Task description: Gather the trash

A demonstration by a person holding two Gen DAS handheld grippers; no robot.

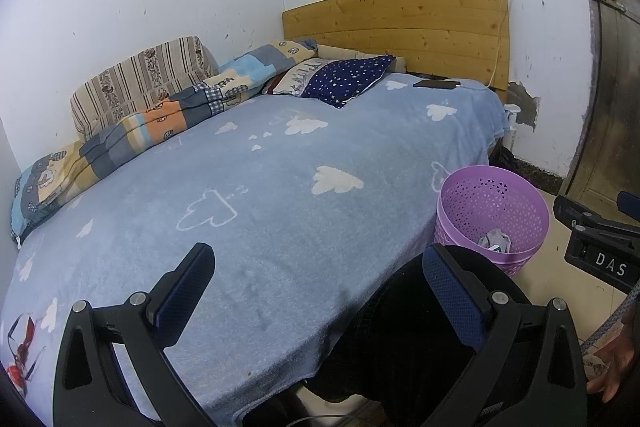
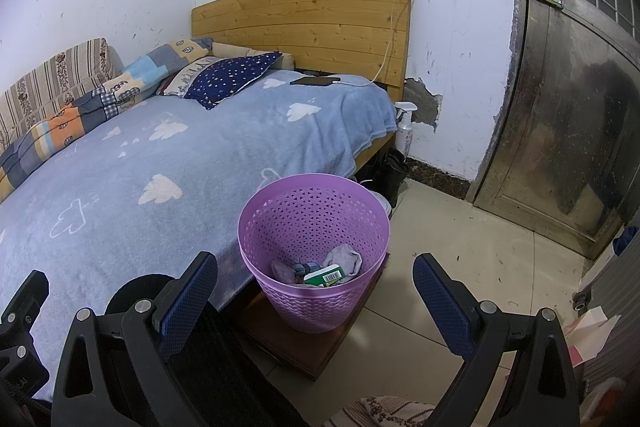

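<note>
- The left hand-held gripper (image 1: 316,291) hangs over the near edge of the bed (image 1: 280,195), its two blue-padded fingers spread wide with nothing between them.
- The right hand-held gripper (image 2: 316,291) is likewise spread wide and empty, held above the tiled floor (image 2: 480,251) at the bedside, pointing toward the basket.
- A purple perforated basket (image 2: 276,227) stands on a low dark-brown wooden block (image 2: 320,355), touching or just beside the hanging edge of the blue blanket.
- Inside the basket lies the collected trash: a green carton with a barcode (image 2: 326,275), a crumpled grey cloth or sock (image 2: 344,261), and some smaller scraps to their left that are too jumbled to name.
- In the left wrist view the same basket (image 1: 472,203) shows at the right of the bed, with a pale crumpled piece (image 1: 496,239) at its bottom.
- The blanket is light blue with white clouds; its open middle carries no loose items.
- A folded patchwork quilt (image 1: 132,131) and a striped cushion (image 1: 136,75) lie along the wall side of the bed; a dark blue starred pillow (image 2: 232,75) rests near the wooden headboard (image 2: 304,23).
- A dark phone (image 2: 314,81) lies on the blanket by the headboard, joined to a white cable that runs up the wall.
- A white spray bottle (image 2: 404,125) stands on the floor between the bed's head corner and the wall.
- A metal door (image 2: 568,131) fills the right of the right wrist view.
- Part of a person's hand (image 1: 616,367) shows at the lower right of the left wrist view.
</note>
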